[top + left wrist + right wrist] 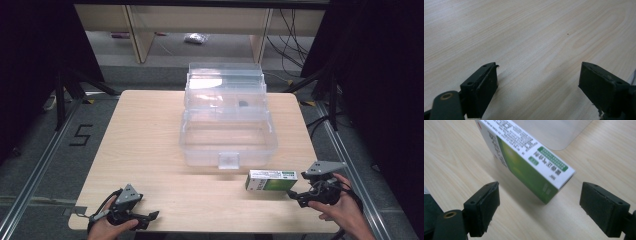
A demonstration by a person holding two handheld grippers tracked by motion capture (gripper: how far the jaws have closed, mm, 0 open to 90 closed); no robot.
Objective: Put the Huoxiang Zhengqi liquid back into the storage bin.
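A green and white carton (270, 180) (529, 160) stands on its long edge on the wooden table (150, 150), just in front of a clear plastic box (227, 117) with its lid up. My right gripper (294, 196) (539, 205) is open, its jaws spread on either side of the carton's near end without touching it. My left gripper (150, 217) (539, 85) lies open at the table's front left, bare wood between its jaws.
The clear box has a small latch (229, 160) at its front and a small dark item (243, 104) inside. Dark stands (62, 95) flank the table. Cables (292, 45) run on the floor beyond.
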